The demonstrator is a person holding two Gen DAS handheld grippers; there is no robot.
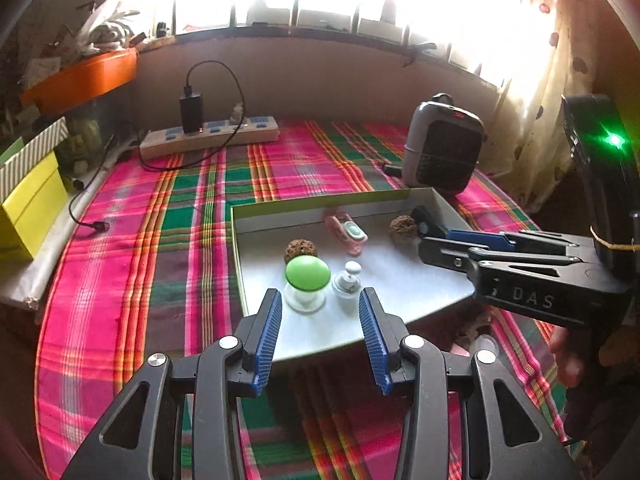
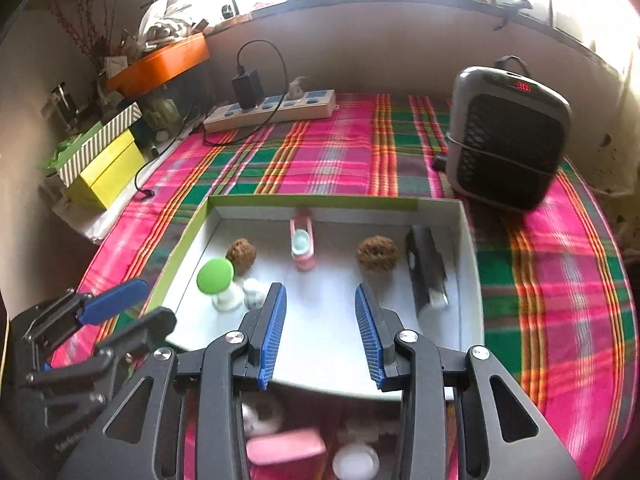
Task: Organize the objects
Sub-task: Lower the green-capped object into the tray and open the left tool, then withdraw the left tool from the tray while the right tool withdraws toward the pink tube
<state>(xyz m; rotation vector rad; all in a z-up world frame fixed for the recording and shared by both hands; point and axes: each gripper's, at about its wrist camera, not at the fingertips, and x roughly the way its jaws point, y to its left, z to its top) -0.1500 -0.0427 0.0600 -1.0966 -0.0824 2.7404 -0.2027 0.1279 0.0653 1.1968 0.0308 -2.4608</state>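
Six small items already sit in the tray; both tools, left tool and right tool, gape empty, pink box beneath its near edge unsorted.

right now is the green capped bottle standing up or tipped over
Standing up. The green capped bottle rests on its clear base inside the box, cap on top, in both views.

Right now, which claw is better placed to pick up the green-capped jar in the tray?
Left. The left claw is open and lined up just short of the green-capped jar; the right claw points at bare tray floor, with the jar off to its left.
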